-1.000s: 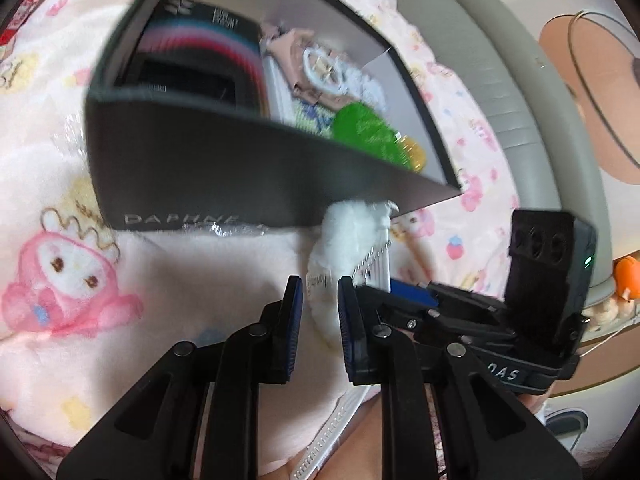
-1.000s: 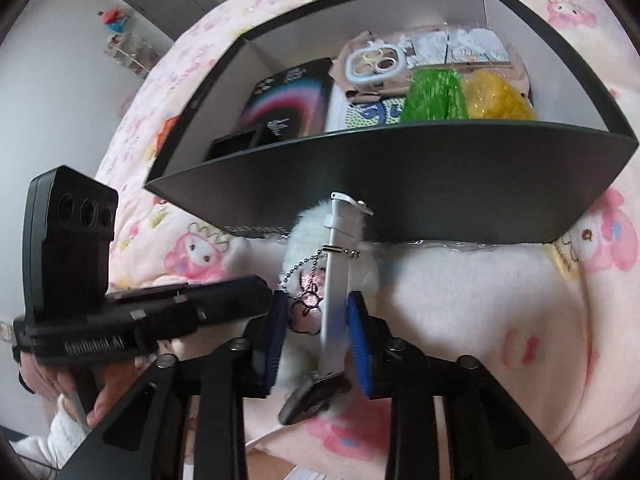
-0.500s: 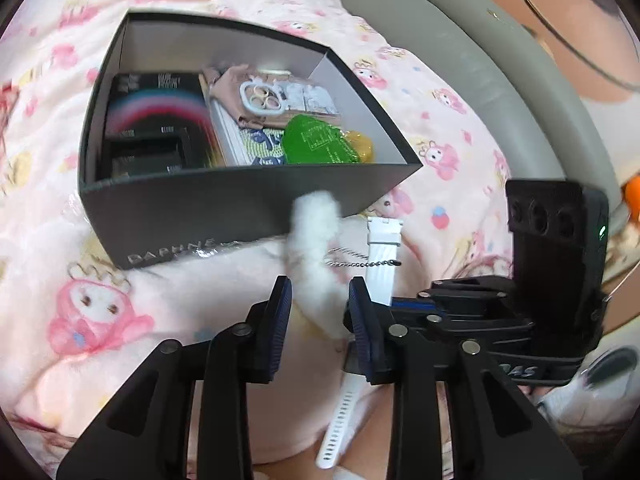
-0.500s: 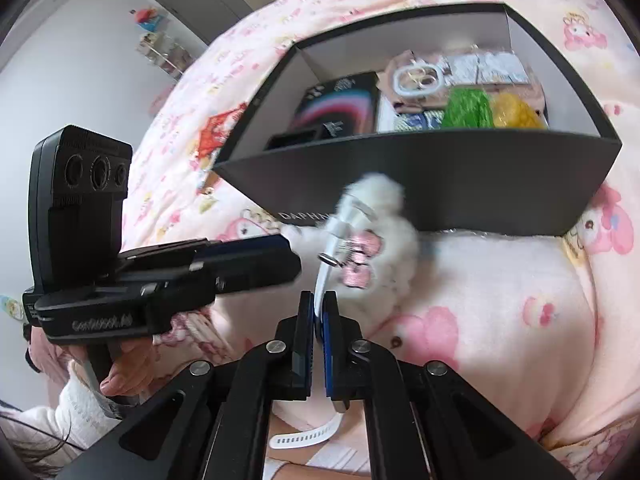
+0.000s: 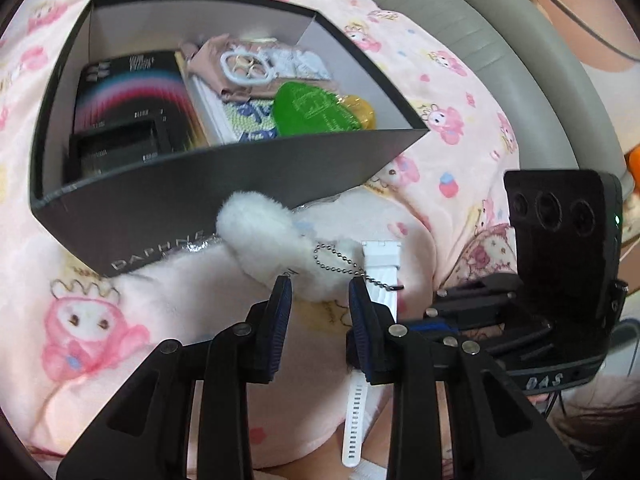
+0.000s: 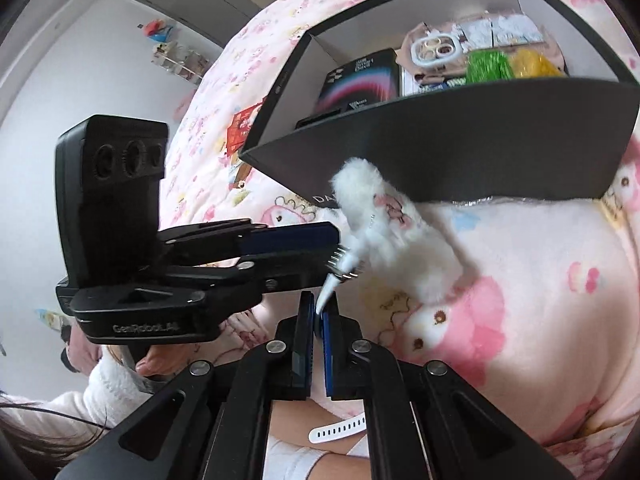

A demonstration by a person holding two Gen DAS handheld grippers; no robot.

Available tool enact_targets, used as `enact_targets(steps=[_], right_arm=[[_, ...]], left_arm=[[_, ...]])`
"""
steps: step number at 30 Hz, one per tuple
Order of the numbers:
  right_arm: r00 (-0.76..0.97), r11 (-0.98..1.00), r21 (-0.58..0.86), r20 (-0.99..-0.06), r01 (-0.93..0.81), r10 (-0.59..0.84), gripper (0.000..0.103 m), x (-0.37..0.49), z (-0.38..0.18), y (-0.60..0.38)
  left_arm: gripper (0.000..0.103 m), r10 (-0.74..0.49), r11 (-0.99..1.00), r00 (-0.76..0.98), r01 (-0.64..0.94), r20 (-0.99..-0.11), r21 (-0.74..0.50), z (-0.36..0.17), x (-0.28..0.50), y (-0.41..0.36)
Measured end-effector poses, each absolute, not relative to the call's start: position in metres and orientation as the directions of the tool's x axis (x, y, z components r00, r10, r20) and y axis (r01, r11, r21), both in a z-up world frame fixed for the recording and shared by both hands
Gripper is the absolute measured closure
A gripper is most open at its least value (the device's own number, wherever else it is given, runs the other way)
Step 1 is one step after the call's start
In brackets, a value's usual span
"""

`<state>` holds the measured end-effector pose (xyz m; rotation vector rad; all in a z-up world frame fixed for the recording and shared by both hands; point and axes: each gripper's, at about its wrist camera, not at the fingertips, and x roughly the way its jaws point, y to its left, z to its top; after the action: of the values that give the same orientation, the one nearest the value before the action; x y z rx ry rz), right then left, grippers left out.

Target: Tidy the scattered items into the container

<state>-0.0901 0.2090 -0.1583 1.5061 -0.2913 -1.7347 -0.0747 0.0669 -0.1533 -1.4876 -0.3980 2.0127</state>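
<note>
Where legible, "DAPHNE" on grey box (image 5: pixel 168 216)

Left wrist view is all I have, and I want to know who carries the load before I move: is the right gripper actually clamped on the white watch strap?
Observer: Yes. In the right wrist view the right gripper is shut on the white watch strap, which rises from between its pads.
Operator: Anything loose outside the box that I can't see?
Observer: A red packet lies on the blanket just left of the box, partly behind its corner.
</note>
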Motion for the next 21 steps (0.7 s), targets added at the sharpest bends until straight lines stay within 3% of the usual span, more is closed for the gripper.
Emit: enact_targets(steps=[21], right_arm=[[0.108,-0.642,0.603,-0.763,0.474,-0.637,0.100,-0.085,-0.170,0.179]], left_arm=[[0.074,0.708,-0.702,-0.228,-0.128,-0.668,-0.700,-0.162,-0.083,0.031]])
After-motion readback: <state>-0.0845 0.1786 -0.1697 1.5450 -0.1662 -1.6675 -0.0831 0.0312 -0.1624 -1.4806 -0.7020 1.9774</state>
